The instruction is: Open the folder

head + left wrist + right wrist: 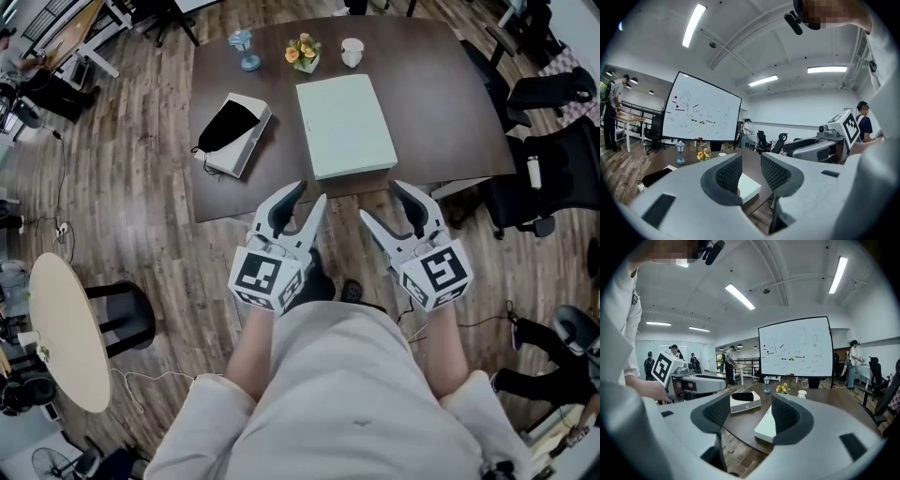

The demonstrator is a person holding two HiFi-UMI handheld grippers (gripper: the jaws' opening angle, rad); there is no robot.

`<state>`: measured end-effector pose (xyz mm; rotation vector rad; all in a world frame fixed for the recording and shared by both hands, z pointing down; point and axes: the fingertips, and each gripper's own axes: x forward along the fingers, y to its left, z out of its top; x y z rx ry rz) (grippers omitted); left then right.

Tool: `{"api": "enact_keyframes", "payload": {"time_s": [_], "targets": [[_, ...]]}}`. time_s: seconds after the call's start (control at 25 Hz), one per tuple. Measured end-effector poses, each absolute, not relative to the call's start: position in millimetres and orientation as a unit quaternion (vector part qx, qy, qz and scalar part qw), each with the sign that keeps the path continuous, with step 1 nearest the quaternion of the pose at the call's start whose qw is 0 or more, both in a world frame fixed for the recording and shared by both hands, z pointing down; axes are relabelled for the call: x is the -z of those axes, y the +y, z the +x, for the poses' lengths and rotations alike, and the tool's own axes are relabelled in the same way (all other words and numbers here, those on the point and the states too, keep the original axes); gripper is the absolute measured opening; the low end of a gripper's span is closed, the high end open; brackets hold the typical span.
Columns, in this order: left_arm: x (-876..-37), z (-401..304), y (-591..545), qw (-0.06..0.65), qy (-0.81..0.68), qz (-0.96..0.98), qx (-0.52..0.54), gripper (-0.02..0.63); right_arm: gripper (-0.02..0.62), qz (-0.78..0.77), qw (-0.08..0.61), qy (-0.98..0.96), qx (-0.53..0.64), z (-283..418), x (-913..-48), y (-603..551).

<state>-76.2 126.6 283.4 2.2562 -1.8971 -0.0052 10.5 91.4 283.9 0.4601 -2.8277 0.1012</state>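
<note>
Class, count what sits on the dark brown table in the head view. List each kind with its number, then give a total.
pale green flat folder: 1
white flat box: 1
black fabric pouch: 1
small blue lantern-shaped ornament: 1
small bunch of orange and yellow flowers: 1
white cup: 1
Total: 6

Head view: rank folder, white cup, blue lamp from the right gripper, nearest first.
1. The folder, just ahead of the right gripper, at the table near edge.
2. The white cup, beyond the folder at the far edge.
3. The blue lamp, far edge, off to the left.
</note>
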Motion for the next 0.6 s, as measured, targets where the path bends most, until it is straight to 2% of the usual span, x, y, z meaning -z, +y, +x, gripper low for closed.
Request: {"api": "enact_keyframes", "payload": {"time_s": [0.6], "targets": [[-299, -129, 92, 0.108, -0.613, 0.783, 0.008, 0.114, 0.294, 0.187, 0.167, -0.968, -0.029, -33, -304, 66]]}}
